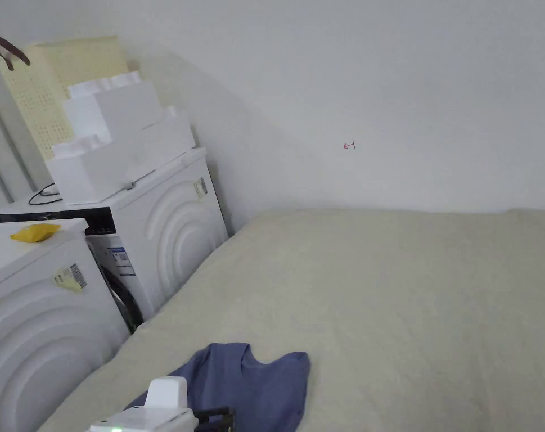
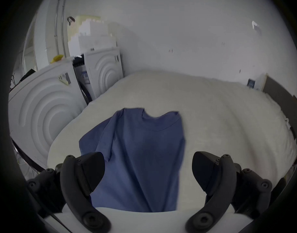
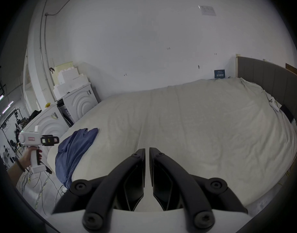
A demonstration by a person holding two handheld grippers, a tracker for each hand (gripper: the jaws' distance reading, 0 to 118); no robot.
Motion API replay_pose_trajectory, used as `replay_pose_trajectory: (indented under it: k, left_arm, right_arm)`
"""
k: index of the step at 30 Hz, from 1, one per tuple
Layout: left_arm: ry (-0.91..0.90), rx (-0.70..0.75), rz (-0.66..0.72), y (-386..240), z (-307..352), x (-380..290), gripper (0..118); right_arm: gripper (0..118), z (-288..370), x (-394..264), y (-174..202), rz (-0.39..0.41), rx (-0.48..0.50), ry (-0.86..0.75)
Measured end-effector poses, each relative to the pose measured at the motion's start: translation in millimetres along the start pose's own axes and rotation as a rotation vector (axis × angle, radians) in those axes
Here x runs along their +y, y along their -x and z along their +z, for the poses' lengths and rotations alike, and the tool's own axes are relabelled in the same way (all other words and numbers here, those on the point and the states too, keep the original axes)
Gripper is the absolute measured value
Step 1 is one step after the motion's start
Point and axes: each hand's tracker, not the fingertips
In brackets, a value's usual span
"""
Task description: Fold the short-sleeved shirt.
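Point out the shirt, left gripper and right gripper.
blue shirt (image 2: pixel 141 152): left gripper view, mid chest panel.
left gripper (image 2: pixel 148 174): left gripper view, gap midway between its open jaws, over the shirt.
right gripper (image 3: pixel 147 151): right gripper view, the narrow slit between its closed jaw tips.

No legible text anywhere. Stickers w/ barcodes on the washing machines (image 1: pixel 170 225) are too small to read. The small red mark on the wall (image 1: pixel 350 145) & the blue sign (image 3: pixel 219 73) at the wall by the bed are too blurred to make out.
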Motion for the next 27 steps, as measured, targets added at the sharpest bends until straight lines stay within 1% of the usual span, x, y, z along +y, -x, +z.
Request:
replay_pose_trajectory:
  k: [3, 7, 9, 12, 14, 15, 16, 17, 19, 20, 21, 23, 24, 25, 27]
  left_arm:
    - [0.043, -0.011, -0.038, -1, -52, 9, 109]
    - [0.1, -0.029, -0.046, -7, -107, 20, 108]
    - [0.124, -0.007, -0.022, -6, -128, 25, 107]
    - [0.166, -0.015, 0.009, -4, -156, 24, 104]
    - [0.18, 0.003, 0.015, 9, -187, 15, 102]
    - [0.196, 0.024, 0.025, 11, -195, 12, 102]
    - [0.21, 0.014, 0.043, 13, -199, 9, 100]
    - [0.203, -0.021, 0.082, 13, -196, 6, 101]
    - [0.168, -0.007, 0.096, 12, -191, 5, 101]
    - [0.171, -0.003, 0.086, 8, -189, 4, 97]
    - [0.16, 0.008, 0.059, 5, -184, 5, 88]
    - [0.124, -0.022, 0.043, 2, -177, 6, 43]
    - [0.116, -0.013, 0.033, -2, -174, 6, 25]
    - [0.115, -0.019, 0.022, 3, -179, 7, 19]
    - [0.126, -0.013, 0.024, 4, -182, 8, 17]
  right_arm:
    - [5, -12, -2, -1, -0.037, -0.005, 0.038]
    - [5, -26, -5, -3, -0.038, -0.041, 0.083]
    - [5, -31, -6, -5, -0.042, -0.055, 0.104]
    - [5, -39, -8, -9, -0.058, -0.072, 0.126]
    - [5, -45, -8, -11, -0.061, -0.085, 0.144]
    - [5, -48, -9, -11, -0.057, -0.095, 0.154]
    - [5, -50, -10, -11, -0.054, -0.102, 0.162]
    - [5, -52, -11, -12, -0.053, -0.104, 0.17]
    - [5, -57, -13, -12, -0.056, -0.108, 0.184]
    - [5, -58, -14, -12, -0.059, -0.105, 0.19]
    - [5, -60, -16, -12, -0.06, -0.1, 0.195]
    - [5, -63, -19, -11, -0.058, -0.093, 0.209]
    - [5, -63, -21, -10, -0.055, -0.09, 0.214]
    - [5, -63, -22, -10, -0.053, -0.087, 0.218]
    - [5, -61, -23, -9, -0.048, -0.075, 0.226]
